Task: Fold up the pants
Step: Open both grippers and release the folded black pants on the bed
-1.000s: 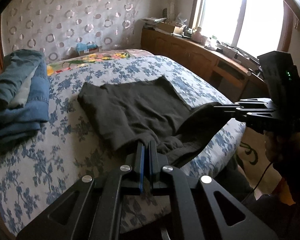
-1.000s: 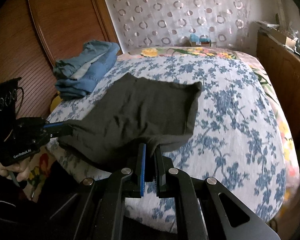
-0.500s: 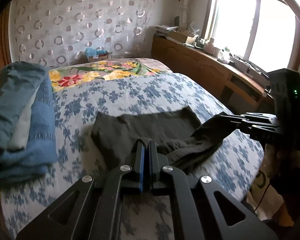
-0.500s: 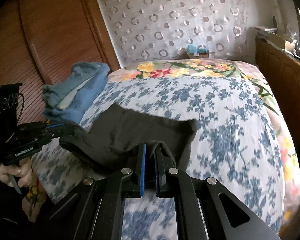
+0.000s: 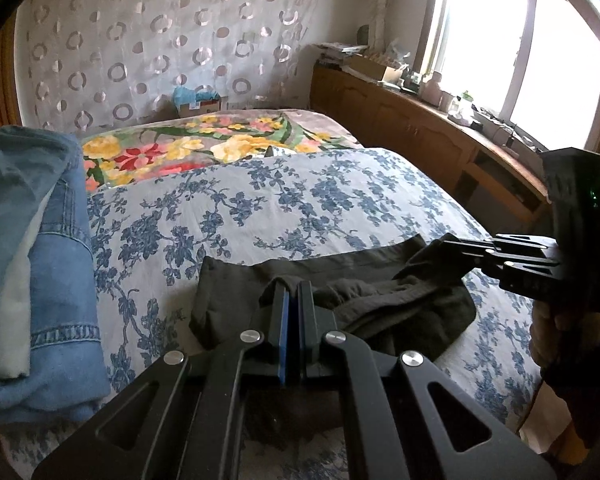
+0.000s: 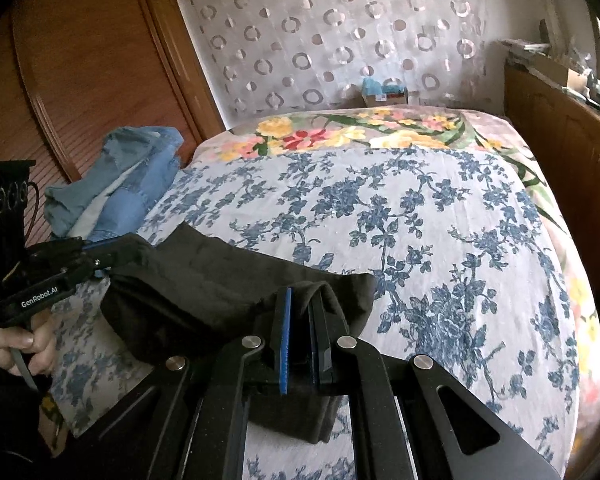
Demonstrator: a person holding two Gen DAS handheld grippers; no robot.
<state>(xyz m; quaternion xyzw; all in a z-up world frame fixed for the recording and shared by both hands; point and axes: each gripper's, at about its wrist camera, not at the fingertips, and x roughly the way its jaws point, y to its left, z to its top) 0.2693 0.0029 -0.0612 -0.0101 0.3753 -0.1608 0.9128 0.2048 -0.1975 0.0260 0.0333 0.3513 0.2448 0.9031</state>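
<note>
The dark grey pants (image 5: 384, 300) lie partly folded at the near edge of the bed. My left gripper (image 5: 294, 286) is shut on one end of their raised edge, and shows at the left in the right wrist view (image 6: 116, 254). My right gripper (image 6: 302, 294) is shut on the other end of the pants (image 6: 220, 280), and shows at the right in the left wrist view (image 5: 446, 240). The held edge is lifted over the layer lying on the bed.
The bed (image 5: 300, 196) has a blue floral sheet and a bright flowered blanket (image 5: 204, 148) at its far end. A pile of blue jeans (image 5: 32, 264) lies on the left side. A wooden sideboard (image 5: 440, 136) runs along the right, a wooden wardrobe (image 6: 80, 80) on the left.
Both grippers have carried the pants' held edge forward over the lower layer, so less of the cloth lies spread out. Both have stayed shut.
</note>
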